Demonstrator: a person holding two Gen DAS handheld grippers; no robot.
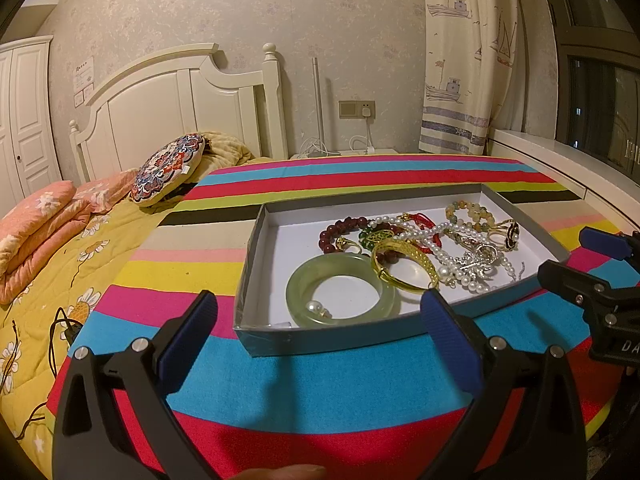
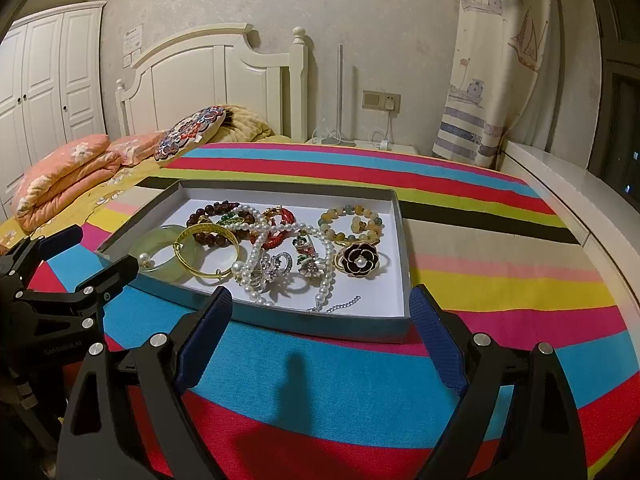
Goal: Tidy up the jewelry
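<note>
A shallow grey box point(image 1: 320, 340) point(image 2: 340, 326) with a white floor sits on a striped cloth and holds a heap of jewelry. In it lie a green jade bangle point(image 1: 316, 286) point(image 2: 158, 268), a gold bangle point(image 1: 416, 258) point(image 2: 188, 258), a pearl necklace point(image 1: 444, 254) point(image 2: 260, 250), dark red beads point(image 1: 332, 232) point(image 2: 208, 212), a yellow-green bead bracelet point(image 1: 468, 210) point(image 2: 352, 220) and a black flower ring point(image 2: 362, 262) point(image 1: 510, 234). My left gripper point(image 1: 320, 332) is open and empty, just before the box's near wall. My right gripper point(image 2: 322, 334) is open and empty at the box's near right corner.
The striped cloth point(image 1: 340, 392) point(image 2: 500, 280) covers a bed. A yellow quilt point(image 1: 52, 280), pink folded blankets point(image 1: 40, 224) point(image 2: 64, 176) and a round patterned cushion point(image 1: 168, 168) point(image 2: 192, 130) lie to the left. A white headboard point(image 1: 168, 104), a curtain point(image 2: 496, 60) and a window ledge point(image 1: 568, 168) stand behind.
</note>
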